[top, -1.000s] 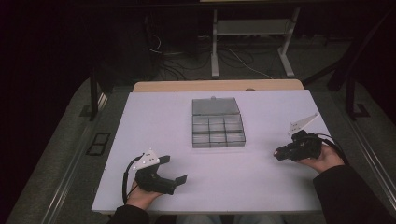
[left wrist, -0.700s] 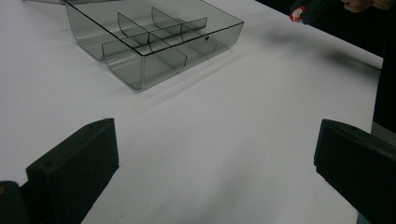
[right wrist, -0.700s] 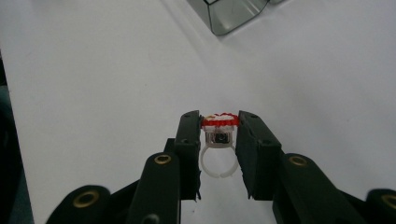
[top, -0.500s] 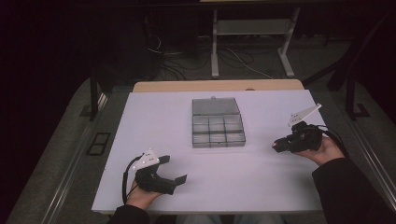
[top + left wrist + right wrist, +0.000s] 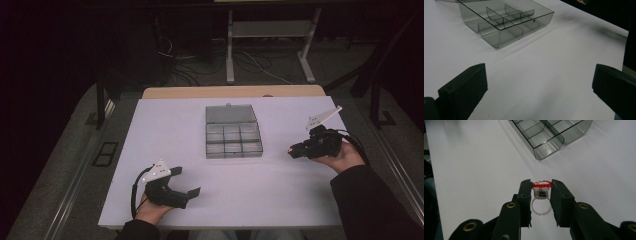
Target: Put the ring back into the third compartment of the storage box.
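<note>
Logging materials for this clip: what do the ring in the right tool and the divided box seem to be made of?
Ring: probably plastic, with a matte white open band and a red-edged top; the small dark centre is unclear.
Box: likely hard smoky-grey clear plastic, since the table shows through its glossy walls and dividers.

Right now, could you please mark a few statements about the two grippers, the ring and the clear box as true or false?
1. The right gripper is shut on a ring. True.
2. The left gripper also holds a ring. False: its jaws stand wide apart with nothing between them.
3. The box lies with its lid closed. False: the lid is folded back and the compartments are open.
4. The ring has a red top. True.
5. The ring lies inside the box. False: it is between the right gripper's jaws, short of the box.
</note>
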A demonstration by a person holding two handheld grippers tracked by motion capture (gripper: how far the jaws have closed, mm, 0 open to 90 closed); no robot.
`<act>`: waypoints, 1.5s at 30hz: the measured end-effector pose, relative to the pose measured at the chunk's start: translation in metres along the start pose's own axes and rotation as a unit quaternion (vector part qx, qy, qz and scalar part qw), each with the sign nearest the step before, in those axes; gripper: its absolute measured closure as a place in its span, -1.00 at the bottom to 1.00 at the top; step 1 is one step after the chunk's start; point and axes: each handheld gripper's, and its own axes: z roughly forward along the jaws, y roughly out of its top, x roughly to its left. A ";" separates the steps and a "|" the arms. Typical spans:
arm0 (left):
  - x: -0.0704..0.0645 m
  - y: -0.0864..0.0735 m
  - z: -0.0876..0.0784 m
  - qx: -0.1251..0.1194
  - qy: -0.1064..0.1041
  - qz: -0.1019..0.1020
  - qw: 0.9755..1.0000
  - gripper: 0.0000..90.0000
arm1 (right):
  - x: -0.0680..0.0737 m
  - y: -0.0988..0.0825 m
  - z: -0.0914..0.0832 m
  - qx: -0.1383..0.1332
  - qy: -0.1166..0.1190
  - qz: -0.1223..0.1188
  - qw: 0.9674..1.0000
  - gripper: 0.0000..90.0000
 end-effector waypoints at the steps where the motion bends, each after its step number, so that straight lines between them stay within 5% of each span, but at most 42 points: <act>1: 0.000 0.000 0.000 0.000 0.000 0.000 1.000 -1.00 | 0.000 0.003 0.000 -0.003 0.000 -0.001 1.000 0.54; 45: -0.001 0.000 -0.002 -0.006 -0.004 -0.003 1.000 -1.00 | 0.007 0.076 0.027 0.004 -0.002 -0.024 1.000 0.54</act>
